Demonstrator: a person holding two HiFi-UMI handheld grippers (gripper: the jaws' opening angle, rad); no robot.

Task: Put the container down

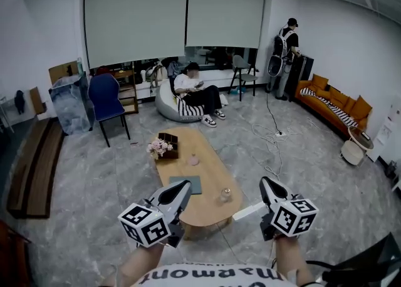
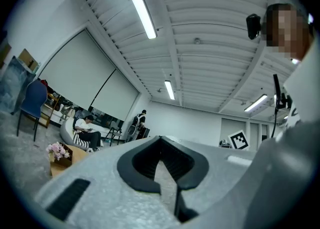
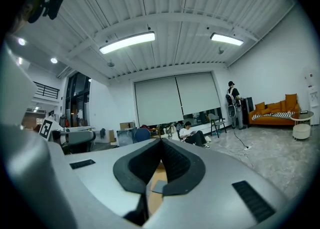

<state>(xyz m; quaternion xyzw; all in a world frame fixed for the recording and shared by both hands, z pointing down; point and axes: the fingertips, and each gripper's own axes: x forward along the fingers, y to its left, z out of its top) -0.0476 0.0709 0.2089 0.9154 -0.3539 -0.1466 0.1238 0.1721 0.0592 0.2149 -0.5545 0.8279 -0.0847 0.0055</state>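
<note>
Since the container [image 1: 225,195] stands alone on the worktop [image 1: 212,165], the task looks finished; left tongs [image 1: 185,185] and right tongs [image 1: 265,182] (both empty) are clenched.

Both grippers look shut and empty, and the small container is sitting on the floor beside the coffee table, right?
Not quite. The small container sits on the coffee table, near the end closest to you, as the head view shows. The left gripper and right gripper are indeed shut and empty.
</note>
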